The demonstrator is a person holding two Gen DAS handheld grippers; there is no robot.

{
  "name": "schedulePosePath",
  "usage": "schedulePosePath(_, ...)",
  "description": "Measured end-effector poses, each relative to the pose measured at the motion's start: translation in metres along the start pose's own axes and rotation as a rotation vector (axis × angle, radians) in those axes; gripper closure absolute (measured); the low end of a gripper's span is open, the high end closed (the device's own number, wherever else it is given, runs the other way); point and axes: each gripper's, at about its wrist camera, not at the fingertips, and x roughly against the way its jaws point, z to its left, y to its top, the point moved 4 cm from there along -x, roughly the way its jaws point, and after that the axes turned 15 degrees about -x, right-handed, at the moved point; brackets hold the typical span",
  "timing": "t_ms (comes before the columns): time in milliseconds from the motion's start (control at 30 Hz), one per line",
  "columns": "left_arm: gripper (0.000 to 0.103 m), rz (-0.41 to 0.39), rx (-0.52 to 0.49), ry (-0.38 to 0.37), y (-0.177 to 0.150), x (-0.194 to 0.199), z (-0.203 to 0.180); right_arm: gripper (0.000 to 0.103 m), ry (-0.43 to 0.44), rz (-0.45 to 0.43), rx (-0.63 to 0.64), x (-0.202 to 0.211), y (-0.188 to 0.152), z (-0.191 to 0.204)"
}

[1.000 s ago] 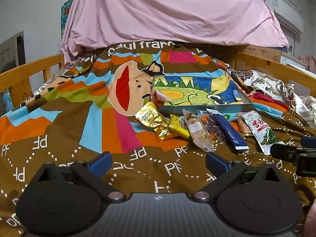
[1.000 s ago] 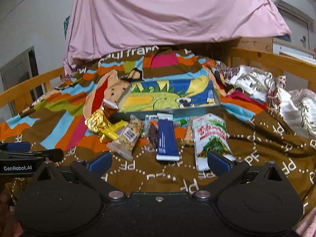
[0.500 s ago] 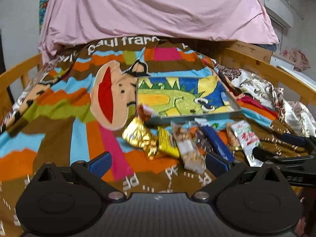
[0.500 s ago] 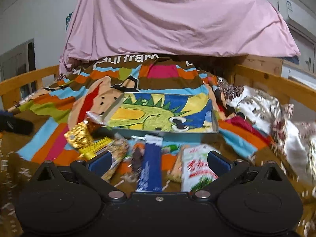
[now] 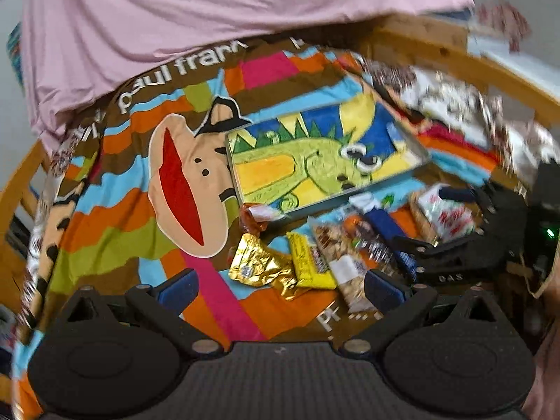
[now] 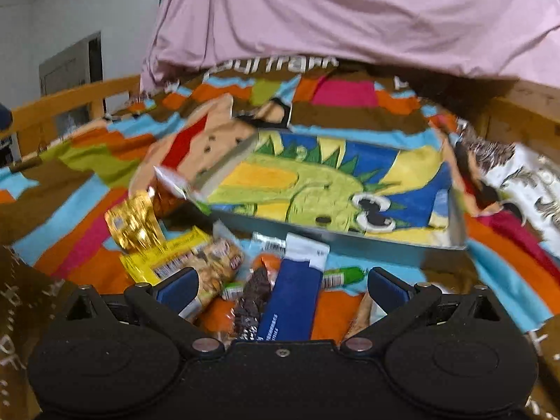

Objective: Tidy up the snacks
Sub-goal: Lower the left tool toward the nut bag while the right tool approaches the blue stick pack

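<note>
Snacks (image 6: 217, 273) heaped loose on bright blanket (image 5: 115, 217), just in front of dinosaur-printed tray (image 6: 350, 241), tray bare of snacks. Nothing sorted yet, by the look of it.

Right gripper (image 6: 280, 281) low over the heap, fingers spread wide, holding nothing. Blue packet (image 6: 292, 301) lying lengthwise between the fingers, dark packet (image 6: 253, 294) touching its left side, nut bag (image 6: 213, 269) and yellow packet (image 6: 164, 262) further left, gold foil packet (image 6: 134, 225) beyond those. White packet (image 5: 446, 215) at the right end of the row, partly hidden behind that gripper in the left view.

Left gripper (image 5: 280, 285) held back and higher, likewise wide open and empty, aimed at the gold and yellow packets.

Likely step: taking the blue packet with the right gripper. To do well:
- Lower straight down, one finger each side of the long edges, not across the ends.
- Keep the left finger clear of the dark packet, or both come up together.
- Close gently; wrapper slippery and soft, contents possibly crushable.
- Lift clear of the tray's near wall before carrying over, then set down flat inside.
- Keep the left gripper away from the right one's path.

Both views blurred, so exact contact between packets hard to judge.
</note>
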Motion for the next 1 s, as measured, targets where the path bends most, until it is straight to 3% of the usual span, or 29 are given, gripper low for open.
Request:
schedulePosePath(167, 0.000, 0.062, -0.049, -0.016, 0.011, -0.029, -0.006, 0.001, 0.023, 0.091, -0.091, -0.021, -0.010, -0.018)
schedulePosePath(500, 0.000, 0.030, 0.041, -0.170, 0.015, -0.090, -0.011, 0.001, 0.161, 0.128, -0.214, -0.022, -0.009, -0.031)
schedulePosePath(600, 0.001, -0.007, 0.064, -0.235, 0.021, -0.097, -0.014, 0.001, 0.192, 0.087, -0.266, -0.015, -0.003, -0.035)
schedulePosePath(733, 0.001, -0.035, 0.049, -0.302, 0.028, -0.108, -0.022, 0.004, 0.166, 0.008, -0.222, -0.006, 0.004, -0.032)
schedulePosePath(833, 0.001, -0.028, 0.043, -0.318, 0.031, -0.119, -0.028, 0.017, 0.124, 0.038, -0.190, -0.013, -0.001, -0.031)
schedulePosePath(1000, 0.005, 0.012, 0.101, -0.367, 0.030, -0.139, -0.026, 0.024, 0.070, 0.067, -0.135, -0.020, -0.010, -0.027)
